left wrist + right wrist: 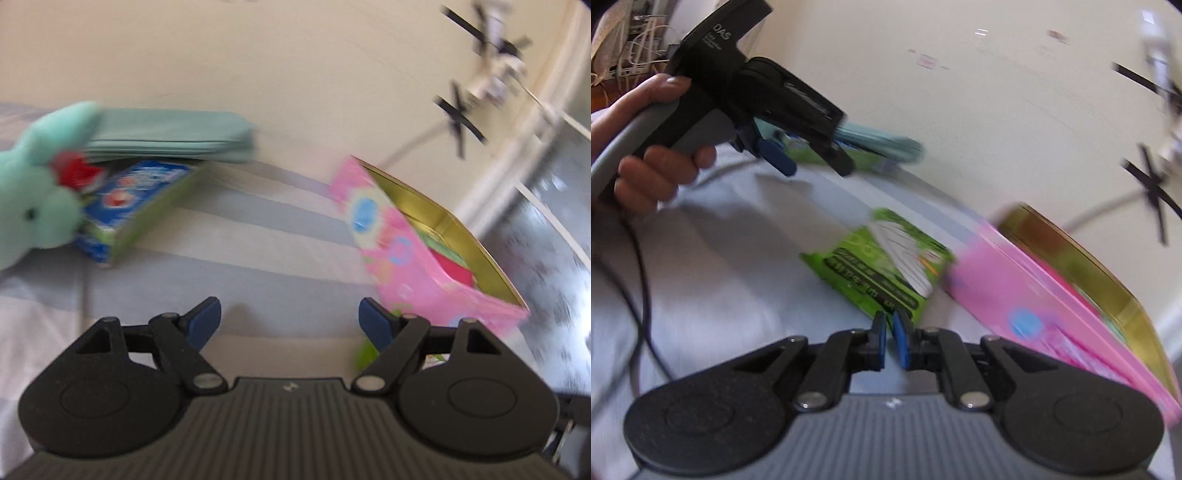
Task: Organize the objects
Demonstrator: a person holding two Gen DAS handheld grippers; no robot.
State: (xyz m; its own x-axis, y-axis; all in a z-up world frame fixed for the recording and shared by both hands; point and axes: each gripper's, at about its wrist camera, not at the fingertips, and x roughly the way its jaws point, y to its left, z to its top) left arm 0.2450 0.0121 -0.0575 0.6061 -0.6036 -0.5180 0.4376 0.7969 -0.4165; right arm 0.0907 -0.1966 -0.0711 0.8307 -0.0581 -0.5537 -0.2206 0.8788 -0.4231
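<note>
My left gripper [290, 319] is open and empty over the striped bed sheet [236, 236]. It also shows in the right wrist view [809, 162], held in a hand at the upper left. A pink tin box [413, 254] with a gold inside stands open at the right, with red and green items in it. A mint plush bunny [33, 195] and a blue and green packet [136, 199] lie at the left. My right gripper [890, 332] is shut with nothing seen between its fingers. A green packet [882, 262] lies just ahead of it, beside the pink box [1045, 295].
A folded teal cloth [173, 134] lies behind the blue packet against the cream wall. A black cable [642, 280] runs across the sheet at the left. A white stand with black straps [491, 66] is at the upper right. A dark speckled floor [546, 266] lies past the bed's right edge.
</note>
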